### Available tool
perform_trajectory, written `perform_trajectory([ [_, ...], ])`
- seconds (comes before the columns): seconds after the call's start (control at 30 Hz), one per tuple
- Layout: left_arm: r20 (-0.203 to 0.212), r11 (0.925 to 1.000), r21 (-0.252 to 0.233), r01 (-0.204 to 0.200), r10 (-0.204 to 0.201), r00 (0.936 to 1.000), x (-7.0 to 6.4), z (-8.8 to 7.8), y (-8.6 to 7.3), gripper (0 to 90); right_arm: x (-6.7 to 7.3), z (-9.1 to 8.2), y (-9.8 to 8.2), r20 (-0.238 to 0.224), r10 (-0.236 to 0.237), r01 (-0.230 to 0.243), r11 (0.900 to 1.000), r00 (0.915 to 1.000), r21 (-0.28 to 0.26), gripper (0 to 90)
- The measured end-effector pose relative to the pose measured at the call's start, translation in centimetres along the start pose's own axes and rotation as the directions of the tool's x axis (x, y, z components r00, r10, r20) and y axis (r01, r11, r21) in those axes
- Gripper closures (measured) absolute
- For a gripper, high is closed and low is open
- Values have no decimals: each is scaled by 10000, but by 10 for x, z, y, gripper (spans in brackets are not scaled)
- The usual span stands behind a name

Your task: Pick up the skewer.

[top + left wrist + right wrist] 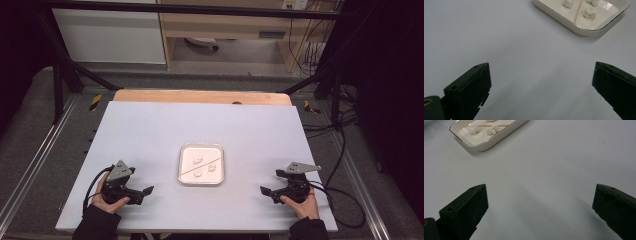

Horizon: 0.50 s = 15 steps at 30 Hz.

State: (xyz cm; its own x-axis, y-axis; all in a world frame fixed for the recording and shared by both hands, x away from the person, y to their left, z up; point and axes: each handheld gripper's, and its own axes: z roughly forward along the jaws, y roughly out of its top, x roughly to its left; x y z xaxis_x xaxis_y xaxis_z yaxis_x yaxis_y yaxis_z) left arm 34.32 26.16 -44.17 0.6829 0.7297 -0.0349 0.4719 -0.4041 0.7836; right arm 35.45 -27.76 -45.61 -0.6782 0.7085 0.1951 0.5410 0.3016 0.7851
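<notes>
Tray (201, 164): white, shallow, centre of the high view, on the white table (150, 130).
Contents: three small white lumps (198, 160) and a thin wooden stick (200, 165) lying diagonally.
Left gripper (146, 192): lower left, jaws spread wide, empty, well apart from tray.
Right gripper (265, 191): lower right, jaws spread wide, empty.

Lab: framed rig (60, 55), loose cables (310, 45)

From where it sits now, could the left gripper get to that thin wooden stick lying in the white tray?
Probably yes. The left gripper is open and points toward the tray, with only bare table between them. The stick lies flat among three small white lumps, so pinching it cleanly may be fiddly.
</notes>
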Motion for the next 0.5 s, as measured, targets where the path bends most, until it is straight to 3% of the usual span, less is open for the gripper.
perform_trajectory([
  [0.5, 35, 9996, 68, -274, 273, 9996, -7, 5, 13, 27, 0, 1, 0, 111, -98, 97, 9999, 9999, 58, 7],
])
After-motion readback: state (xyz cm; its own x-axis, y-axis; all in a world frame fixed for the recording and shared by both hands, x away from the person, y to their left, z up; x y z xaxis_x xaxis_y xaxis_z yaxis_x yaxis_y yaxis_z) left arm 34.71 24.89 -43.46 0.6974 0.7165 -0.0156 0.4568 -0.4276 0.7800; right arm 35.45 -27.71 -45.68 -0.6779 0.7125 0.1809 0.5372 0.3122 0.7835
